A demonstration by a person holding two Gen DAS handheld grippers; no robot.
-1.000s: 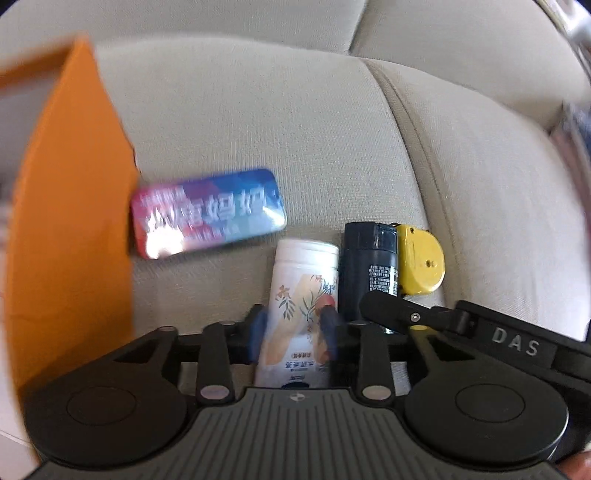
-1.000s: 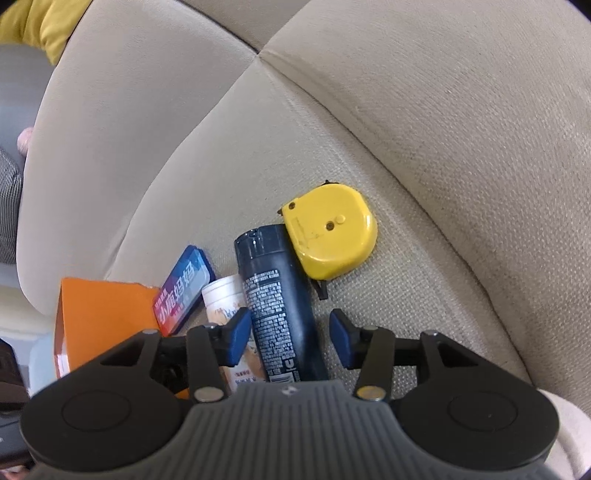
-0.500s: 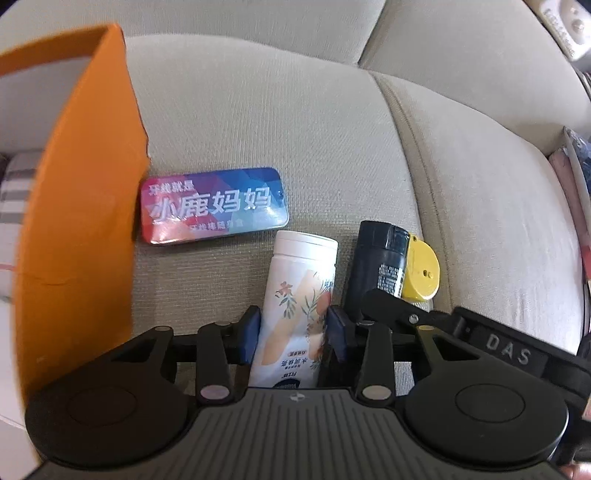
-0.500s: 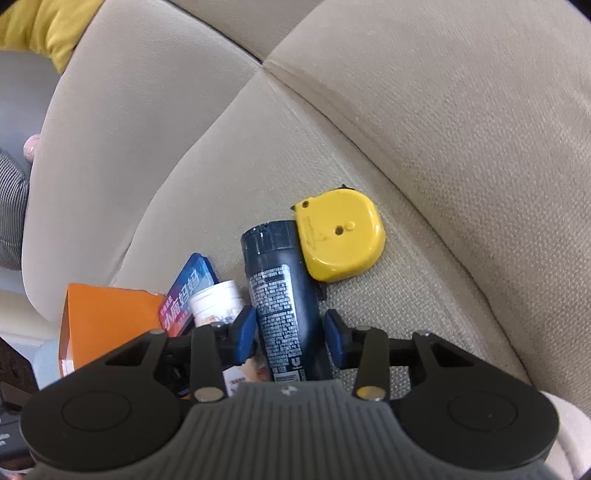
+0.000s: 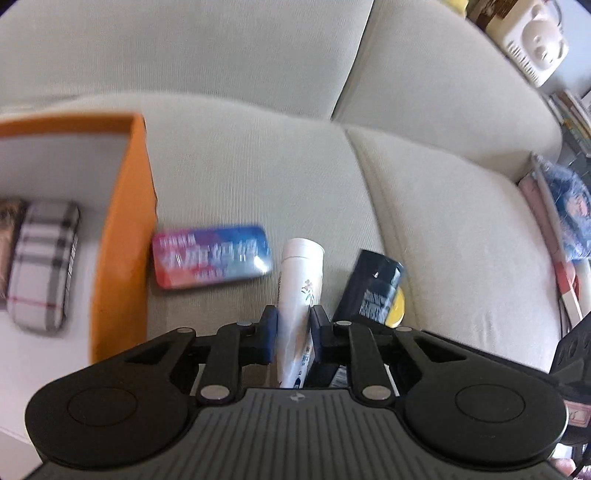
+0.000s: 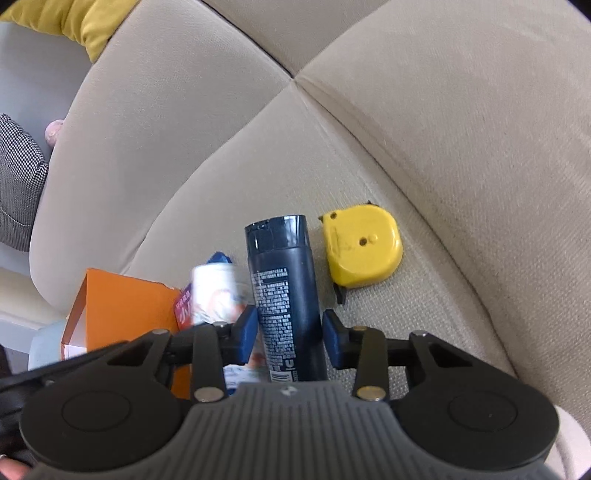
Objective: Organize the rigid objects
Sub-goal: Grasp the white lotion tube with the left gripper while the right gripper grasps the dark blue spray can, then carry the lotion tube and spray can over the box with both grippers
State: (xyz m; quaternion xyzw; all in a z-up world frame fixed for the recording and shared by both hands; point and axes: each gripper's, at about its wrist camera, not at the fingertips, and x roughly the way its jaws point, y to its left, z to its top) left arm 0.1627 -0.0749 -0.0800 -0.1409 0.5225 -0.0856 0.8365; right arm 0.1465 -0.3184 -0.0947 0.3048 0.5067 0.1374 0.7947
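My left gripper [image 5: 294, 328] is closing its jaws, and the blue pads pinch a white flowered tube [image 5: 301, 273] that tilts up off the beige sofa seat. To its left, a red-and-blue tin [image 5: 212, 254] lies against an open orange box [image 5: 125, 236]. A dark blue bottle [image 5: 373, 291] and a yellow tape measure [image 5: 395, 306] lie on the right. In the right wrist view my right gripper [image 6: 290, 328] is closing around that dark bottle [image 6: 284, 280], with its pads at the bottle's sides. The tape measure [image 6: 362, 254] lies just to the right. The white tube [image 6: 214, 291] shows blurred on the left.
Inside the orange box lies a plaid case [image 5: 42, 262]. A seam between the seat cushions [image 5: 373, 192] runs to the right of the objects. Books and a blue package [image 5: 565, 218] crowd the sofa's right end. A yellow cushion [image 6: 85, 22] and checked fabric [image 6: 18, 184] are at the far left.
My left jaws narrowed onto the white tube and rose with it, so the box's inside now shows. My right jaws narrowed around the dark bottle, which stays on the seat.
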